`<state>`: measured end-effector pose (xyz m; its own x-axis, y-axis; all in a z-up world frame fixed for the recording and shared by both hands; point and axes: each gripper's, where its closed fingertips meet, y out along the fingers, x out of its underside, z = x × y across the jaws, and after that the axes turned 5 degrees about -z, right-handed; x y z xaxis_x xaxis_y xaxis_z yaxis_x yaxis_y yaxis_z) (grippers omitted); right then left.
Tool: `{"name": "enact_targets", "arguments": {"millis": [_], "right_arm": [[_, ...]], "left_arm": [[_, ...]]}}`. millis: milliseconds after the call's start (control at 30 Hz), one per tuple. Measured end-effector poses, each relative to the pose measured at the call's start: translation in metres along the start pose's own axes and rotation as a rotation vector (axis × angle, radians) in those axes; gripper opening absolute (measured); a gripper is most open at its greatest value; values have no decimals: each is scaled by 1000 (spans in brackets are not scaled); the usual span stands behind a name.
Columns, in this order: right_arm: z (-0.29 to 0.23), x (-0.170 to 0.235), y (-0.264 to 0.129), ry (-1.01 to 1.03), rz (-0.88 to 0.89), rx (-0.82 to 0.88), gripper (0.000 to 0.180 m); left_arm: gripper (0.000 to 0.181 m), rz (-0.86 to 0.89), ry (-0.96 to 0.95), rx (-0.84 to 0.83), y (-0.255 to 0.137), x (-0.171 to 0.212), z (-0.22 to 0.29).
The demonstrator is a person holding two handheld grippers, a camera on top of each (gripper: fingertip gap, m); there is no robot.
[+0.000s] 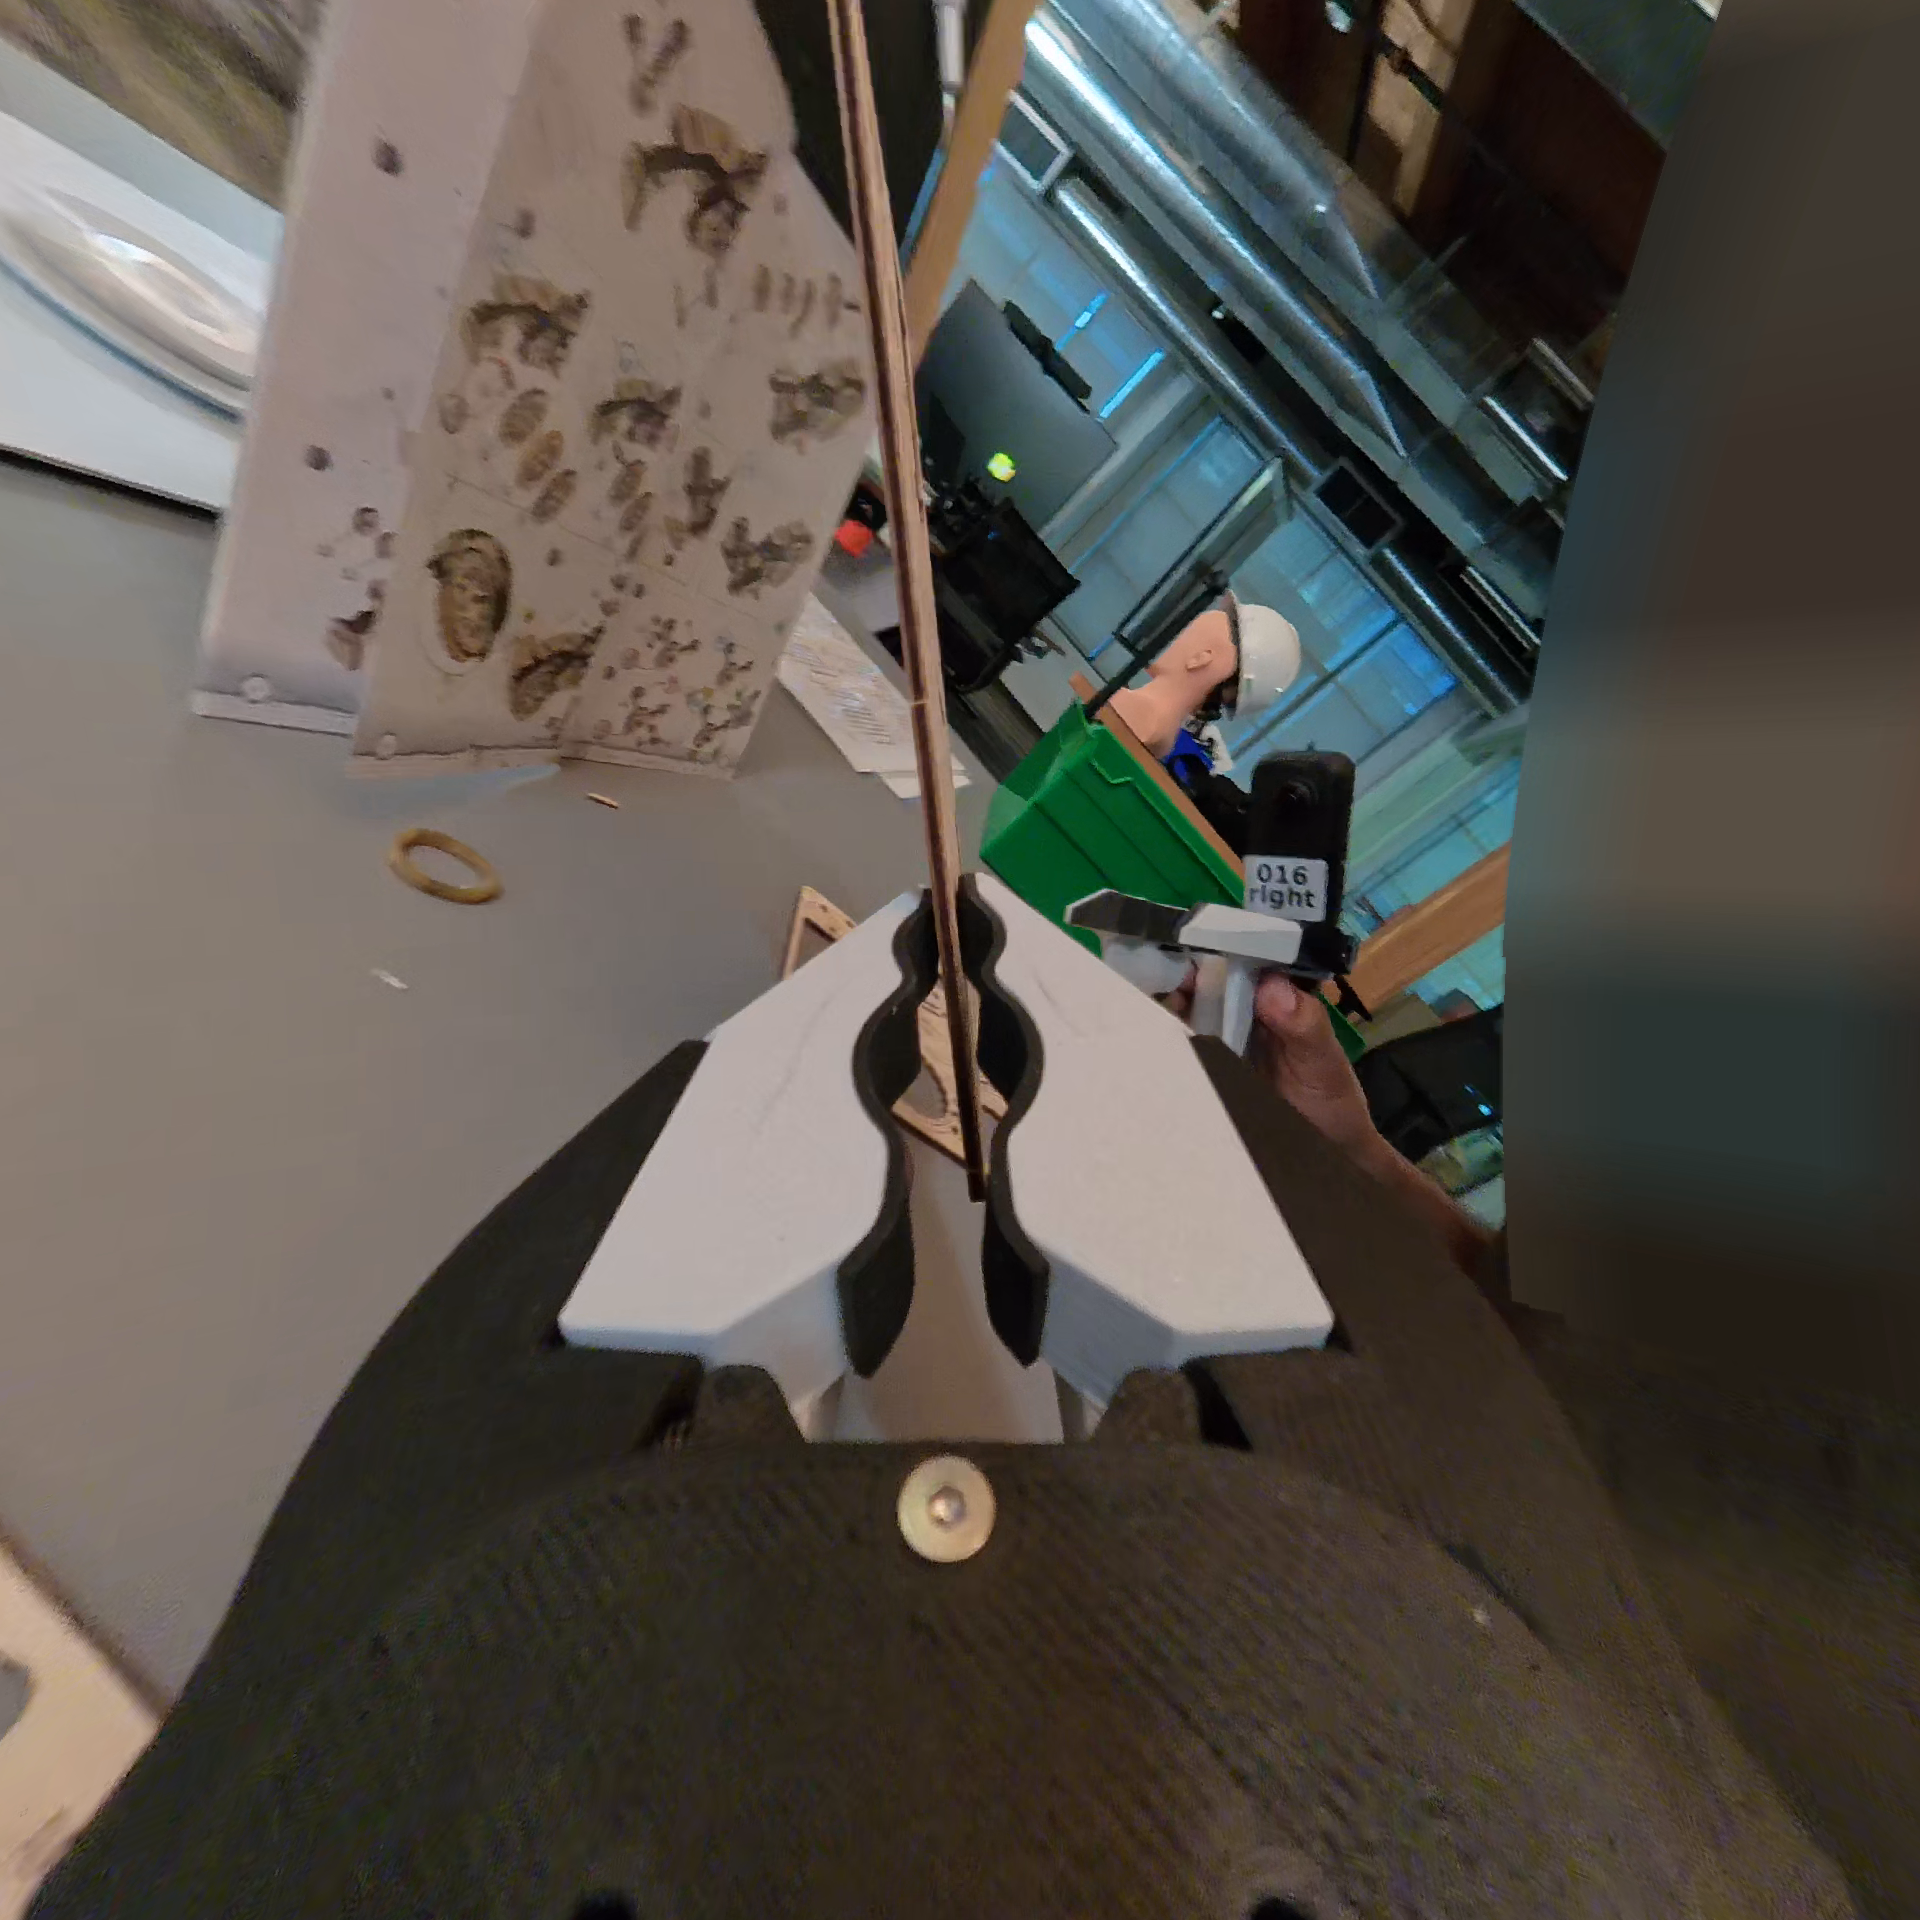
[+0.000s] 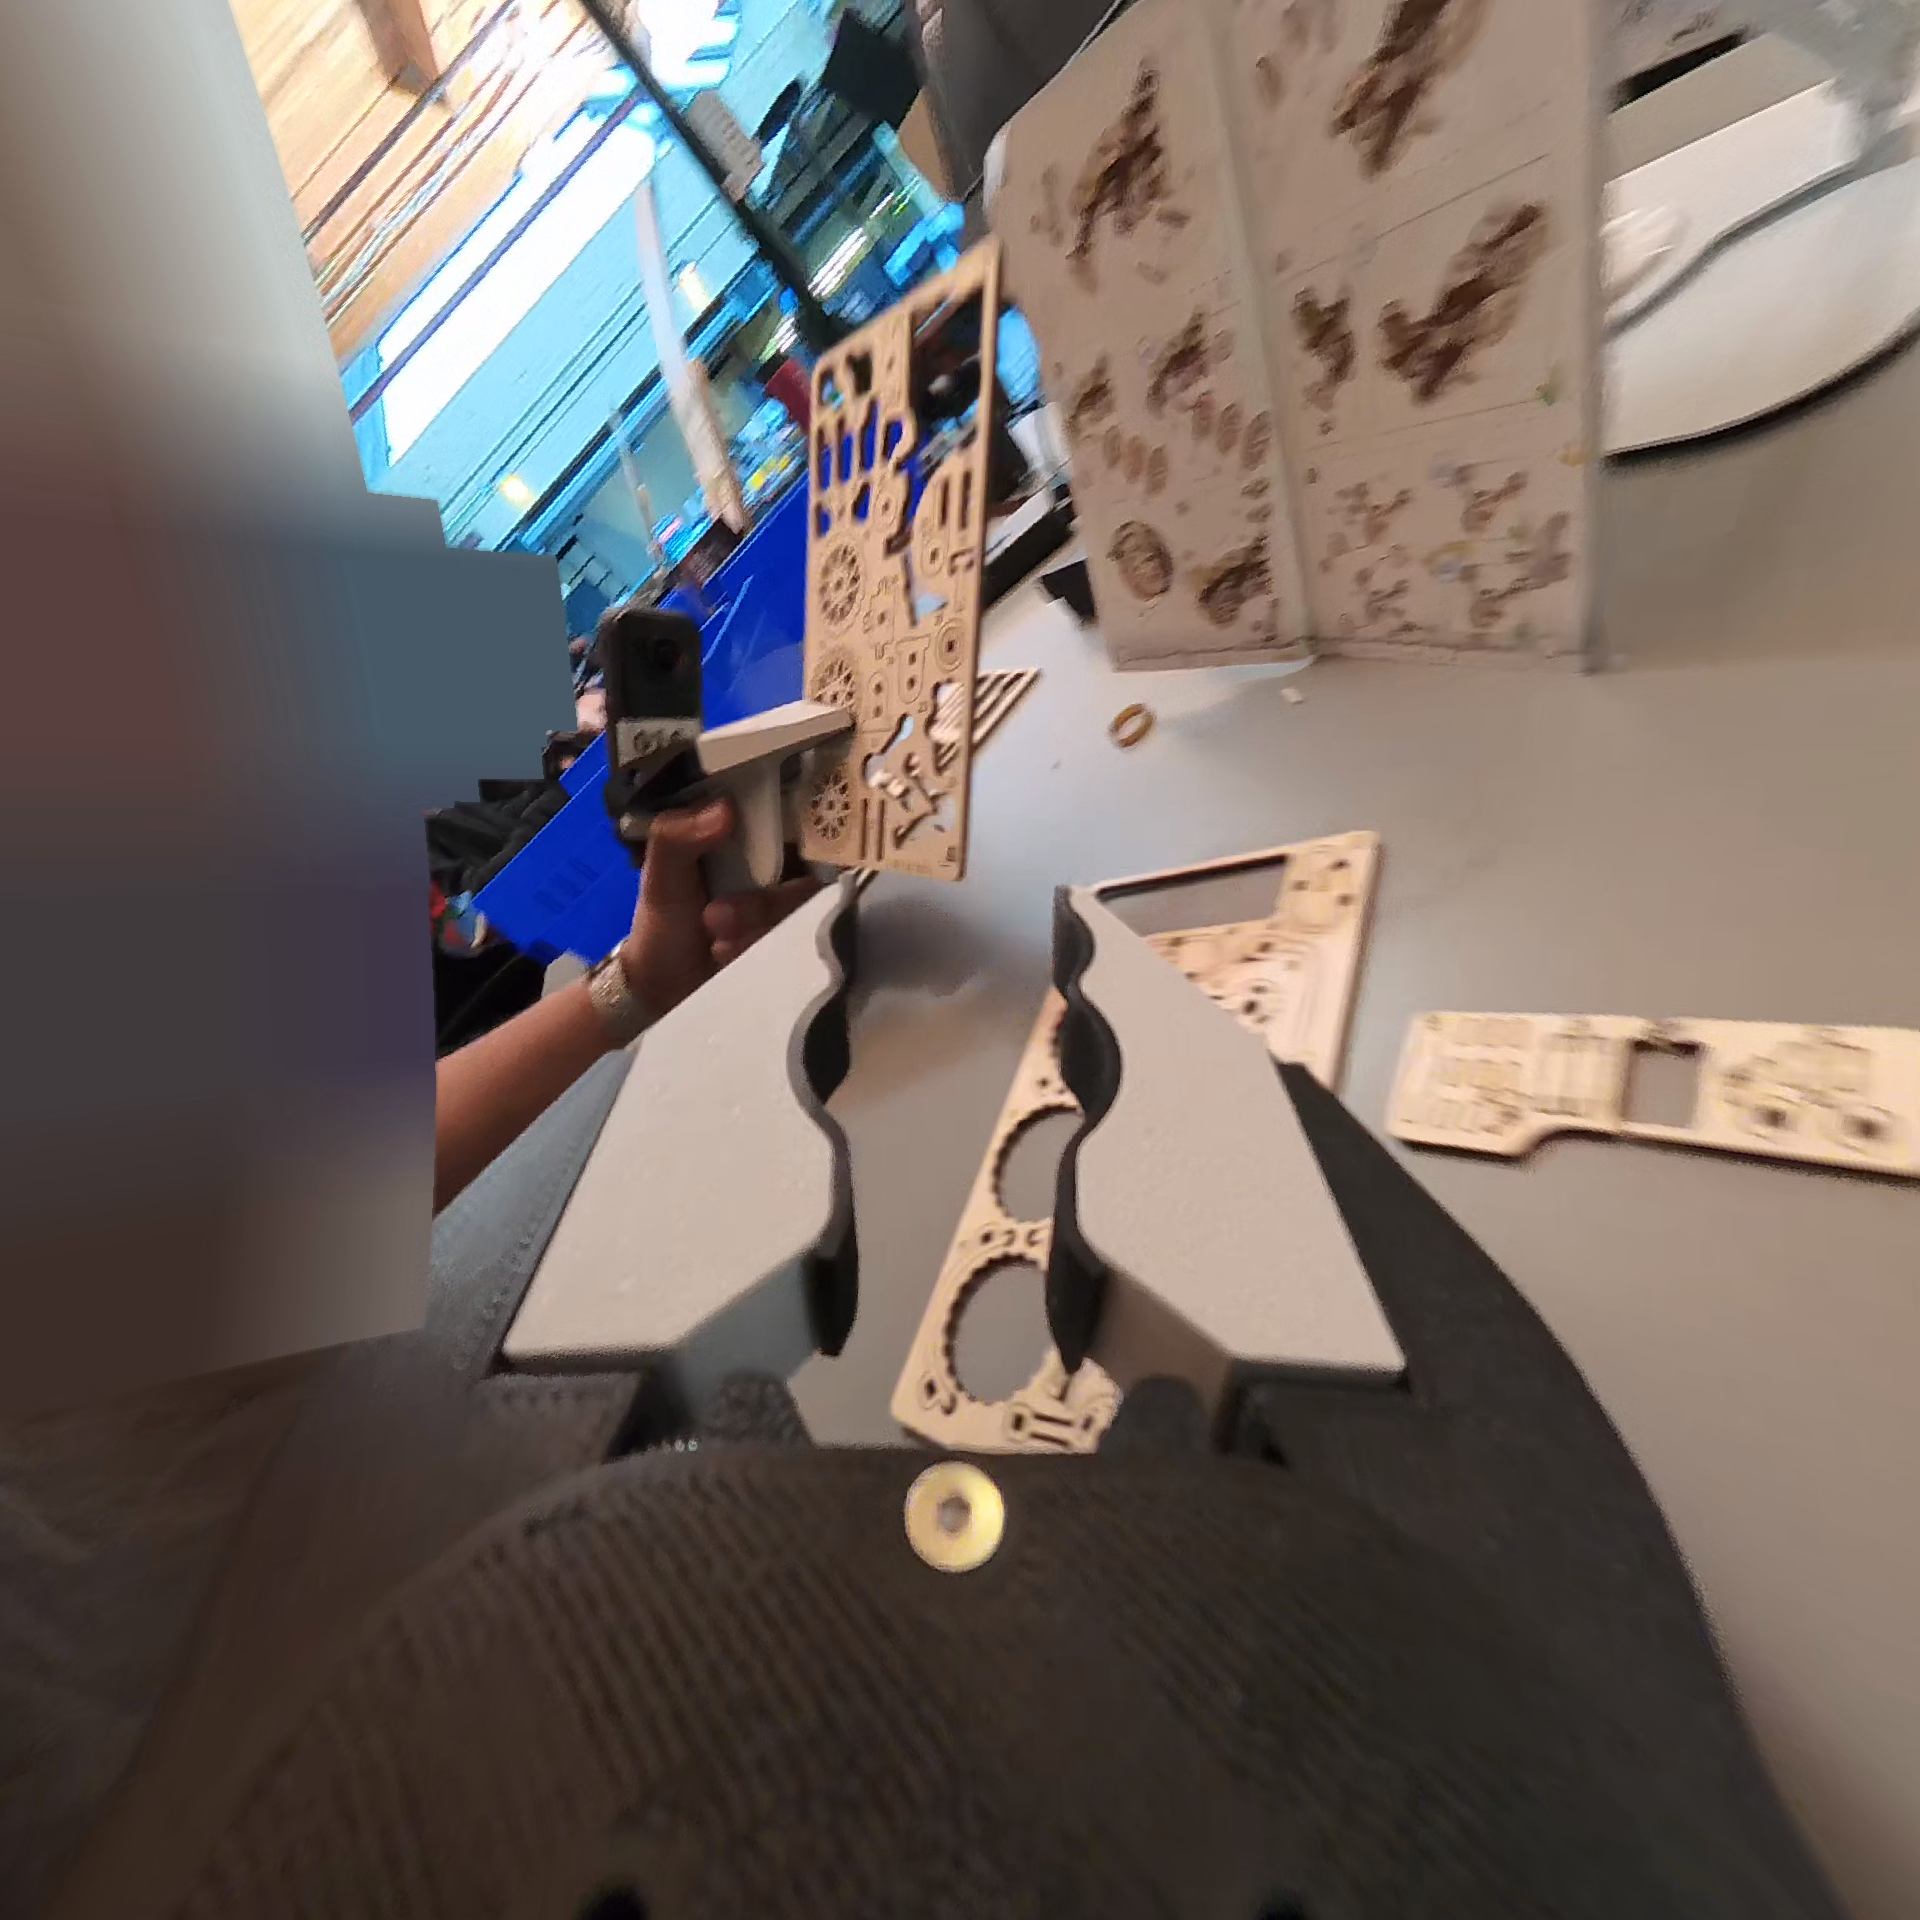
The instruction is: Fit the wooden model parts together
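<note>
Left wrist view shows us our left gripper (image 1: 948, 914) clenched on a thin wooden parts sheet (image 1: 902, 499), seen edge-on and standing upright above the grey table (image 1: 208, 1039). From the right wrist view we see that same sheet face-on, lifted clear of the table, while our right gripper (image 2: 954, 914) hangs released with nothing between its fingers. Below it lie three more wooden sheets: a long strip with round holes (image 2: 997, 1226), a cut-out panel (image 2: 1278, 945) just beyond, and a flat strip (image 2: 1662, 1091) to the right, with the folded instruction sheet (image 2: 1320, 343) standing behind.

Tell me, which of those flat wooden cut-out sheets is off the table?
The tall rectangular wooden sheet clamped upright in the left gripper. The other three lie flat on the grey table, including the strip with round holes under the open right gripper.
</note>
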<state>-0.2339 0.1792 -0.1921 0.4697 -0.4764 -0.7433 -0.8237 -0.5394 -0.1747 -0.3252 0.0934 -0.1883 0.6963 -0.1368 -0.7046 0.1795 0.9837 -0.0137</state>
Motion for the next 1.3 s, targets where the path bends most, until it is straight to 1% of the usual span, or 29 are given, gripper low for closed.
{"name": "enact_targets", "arguments": {"millis": [67, 200, 267, 367, 500, 733, 933, 1300], "right_arm": [[-10, 6, 5, -42, -40, -31, 39], [-29, 18, 16, -187, -117, -30, 43], [-36, 20, 18, -192, -118, -44, 41], [-39, 20, 18, -143, -97, -74, 37], [-41, 17, 15, -84, -73, -113, 26], [-37, 23, 18, -27, -98, -115, 17], [-30, 25, 18, 32, -102, -112, 17], [-25, 27, 18, 80, -98, -88, 18]], "left_arm": [[1, -12, -2, 56, 5, 5, 11], [1, -63, -34, 153, 21, 25, 37], [0, -105, -16, 187, 29, 37, 51], [0, -141, 8, 231, 36, 48, 69], [0, -165, 51, 214, 42, 57, 75], [0, -148, 54, 160, 49, 62, 73], [0, -135, 99, 88, 53, 64, 69], [1, -138, 124, 53, 55, 67, 66]]}}
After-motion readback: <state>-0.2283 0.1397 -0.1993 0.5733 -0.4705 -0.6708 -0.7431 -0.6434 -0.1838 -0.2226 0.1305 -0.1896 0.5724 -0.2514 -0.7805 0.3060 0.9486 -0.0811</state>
